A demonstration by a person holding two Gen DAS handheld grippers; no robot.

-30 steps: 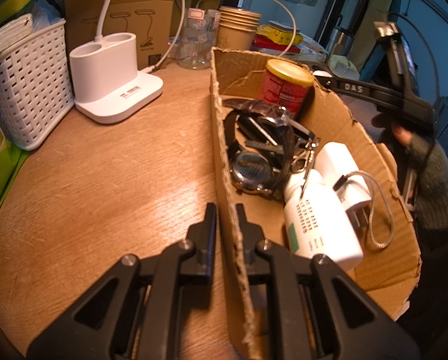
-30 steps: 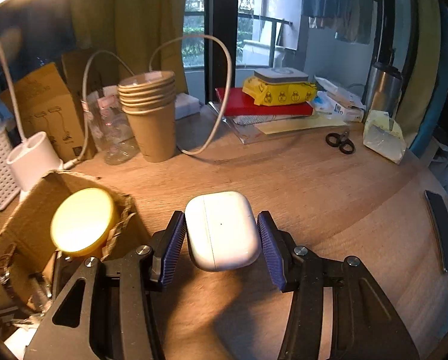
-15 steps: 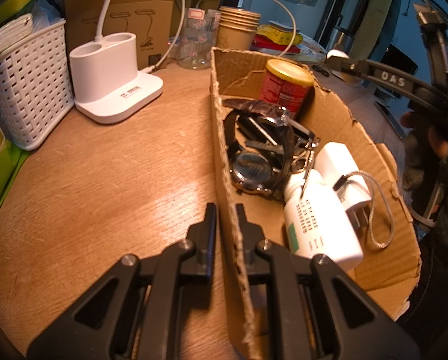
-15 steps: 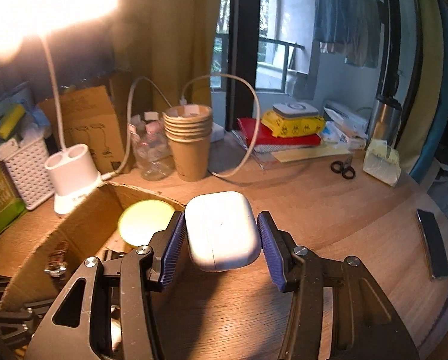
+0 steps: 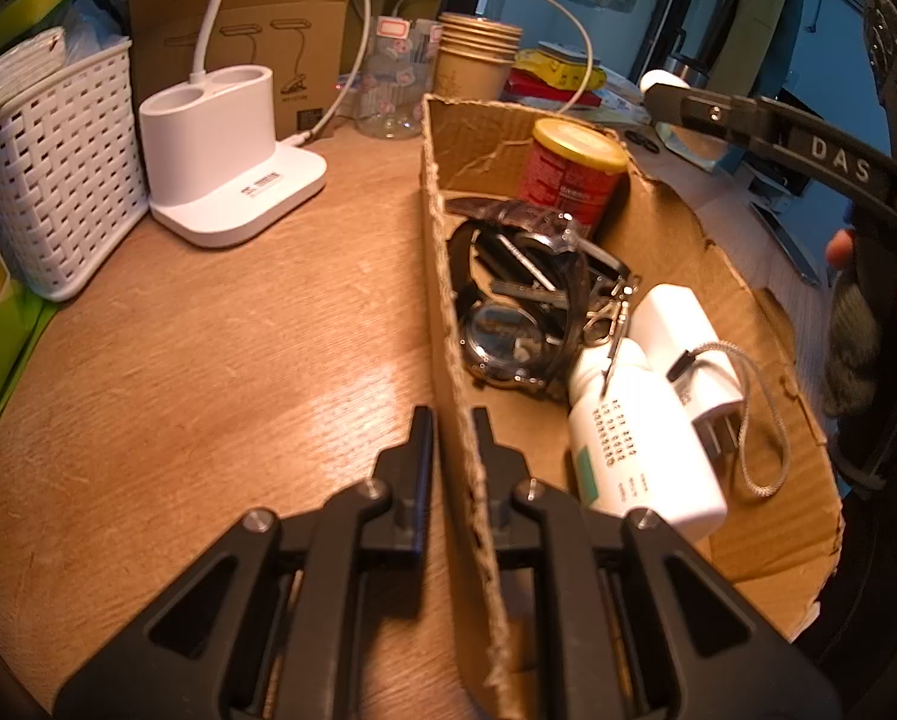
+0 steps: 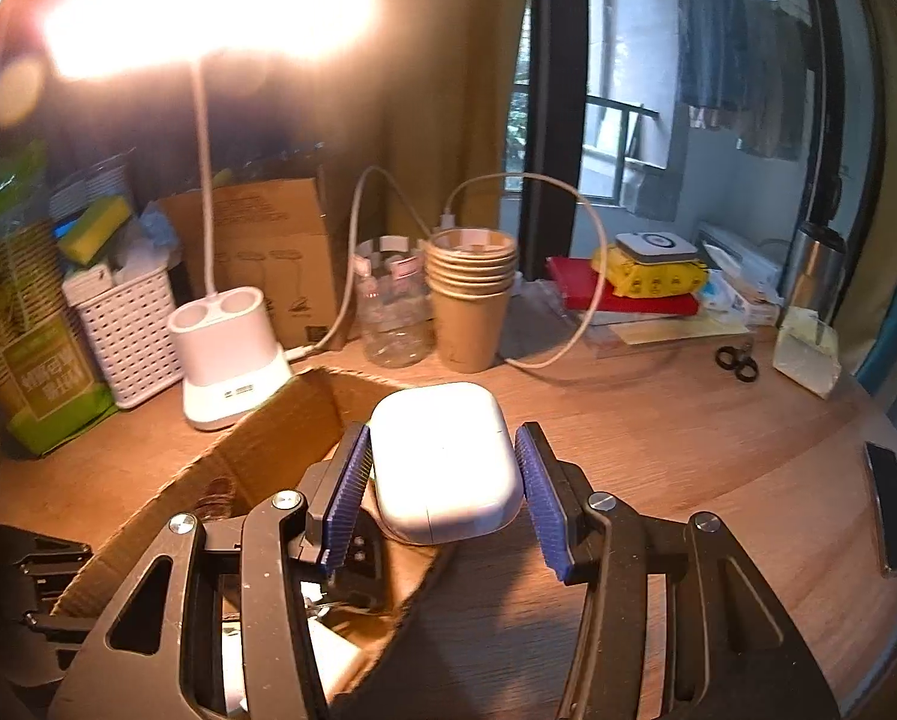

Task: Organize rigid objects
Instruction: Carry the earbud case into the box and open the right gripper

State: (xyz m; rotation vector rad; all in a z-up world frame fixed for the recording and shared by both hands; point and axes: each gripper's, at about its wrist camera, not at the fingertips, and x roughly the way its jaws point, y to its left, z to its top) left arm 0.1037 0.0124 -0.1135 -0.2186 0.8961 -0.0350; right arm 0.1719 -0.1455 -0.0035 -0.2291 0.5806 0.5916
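Earbud case [image 6: 445, 462] clamped in the right gripper [image 6: 442, 495], above the box's torn edge.

Blue pads [image 6: 346, 495] press on both its sides, jaws part-way apart with the white case filling the gap (lid end away from the camera). Below and to the left of those jaws lies the cardboard box [image 5: 742, 324]; beyond them stand paper cups [image 6: 472, 300] and a lamp base [image 6: 229, 354]. The left gripper [image 5: 451, 420] is pinched nearly closed on the box wall [image 5: 448, 360], one finger outside, one inside. Just right of its jaws, inside the box, lie a watch [image 5: 508, 342], a white bottle [image 5: 640, 438] and a plug [image 5: 688, 348]; ahead of them stands a red can [image 5: 571, 177].
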